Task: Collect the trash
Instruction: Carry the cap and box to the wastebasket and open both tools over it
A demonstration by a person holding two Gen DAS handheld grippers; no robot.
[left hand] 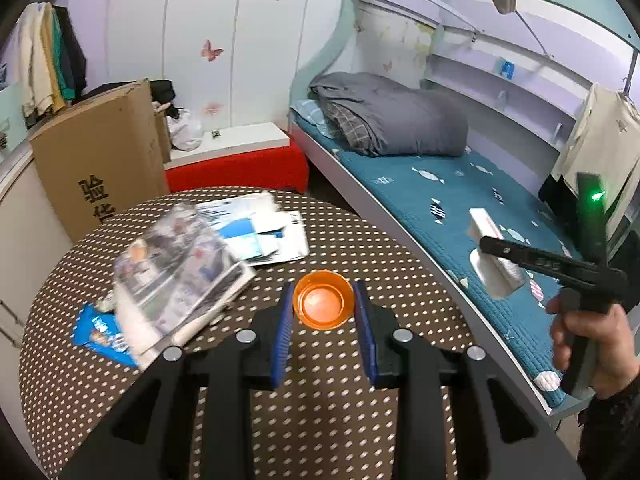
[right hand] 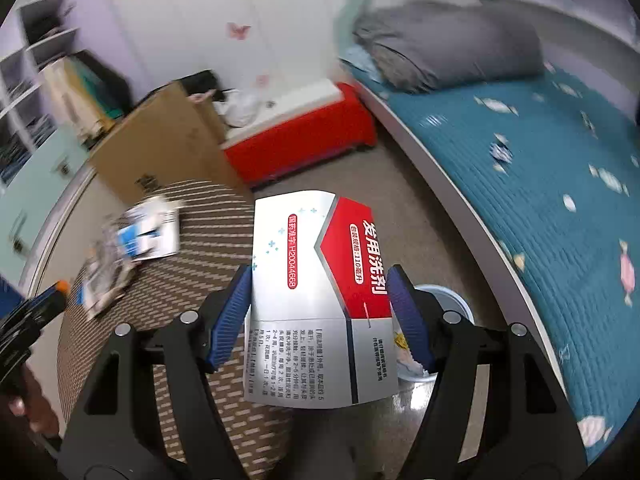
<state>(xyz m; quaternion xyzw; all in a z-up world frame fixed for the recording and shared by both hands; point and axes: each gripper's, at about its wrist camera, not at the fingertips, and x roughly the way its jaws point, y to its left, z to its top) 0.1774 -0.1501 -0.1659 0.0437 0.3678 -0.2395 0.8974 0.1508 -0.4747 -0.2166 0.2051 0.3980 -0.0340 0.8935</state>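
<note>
Presently: left gripper held low over the round polka-dot worktop, pointing forward toward the bed. Blue pads set on either side of an orange cap; contact with the cap sides apparent, so gripper closed on the cap. Cap open side up, at the pad tips, just above or on the worktop; cannot tell which.

Right gripper raised beyond the worktop edge, over the floor. In the left wrist view, right hand wrapped around the black handle, green indicator lit above it. Pads clamped on a flattened medicine box, silver with a red panel. Box held over the rim of a pale blue bin standing on the floor between worktop and bed.

Legible print on the box: "国药准字 H20044668" in a red capsule label; "洗剂" in large white characters on the red panel; "110毫升" in a smaller label beneath. Fine usage text on the lower flap too small to read.

Remaining on the worktop: stack of printed leaflets, blurred; blue wrapper at the near left. Cardboard carton beside the worktop, large black characters partly visible, not fully readable.
</note>
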